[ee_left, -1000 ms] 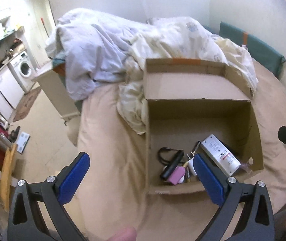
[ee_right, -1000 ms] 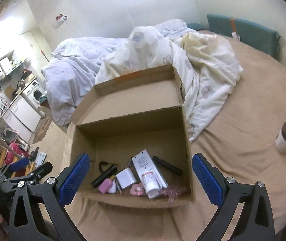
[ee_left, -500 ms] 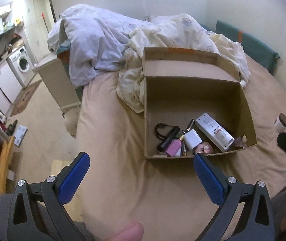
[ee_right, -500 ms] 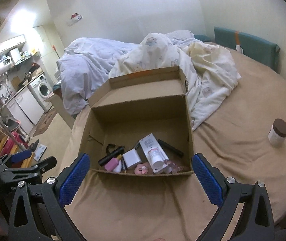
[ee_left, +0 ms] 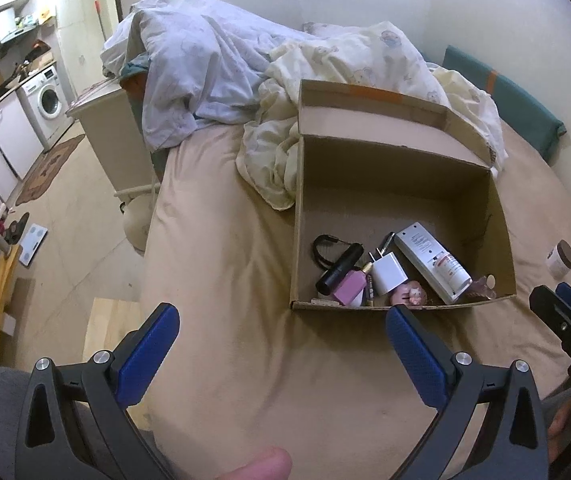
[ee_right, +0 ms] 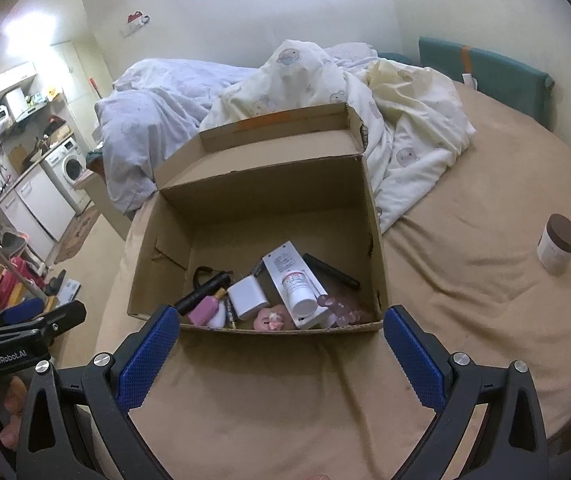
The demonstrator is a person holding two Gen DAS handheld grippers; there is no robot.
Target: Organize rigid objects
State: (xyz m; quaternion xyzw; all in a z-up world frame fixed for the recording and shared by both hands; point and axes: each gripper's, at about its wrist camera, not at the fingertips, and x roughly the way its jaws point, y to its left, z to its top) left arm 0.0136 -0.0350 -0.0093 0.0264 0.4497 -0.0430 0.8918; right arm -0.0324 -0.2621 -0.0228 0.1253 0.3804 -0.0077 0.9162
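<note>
Grippers, left point(ee_left: 283, 338) and right point(ee_right: 281, 338), both spread empty, have drawn back from the filled cardboard box point(ee_right: 379, 276); brown-lidded jar point(ee_right: 558, 249) remains outside.

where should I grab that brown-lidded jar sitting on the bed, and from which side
Probably with the right gripper, which is open. Grip the jar across its white body, below the brown lid, coming in level from the near side. It stands upright and alone on the bedsheet, right of the cardboard box.
</note>
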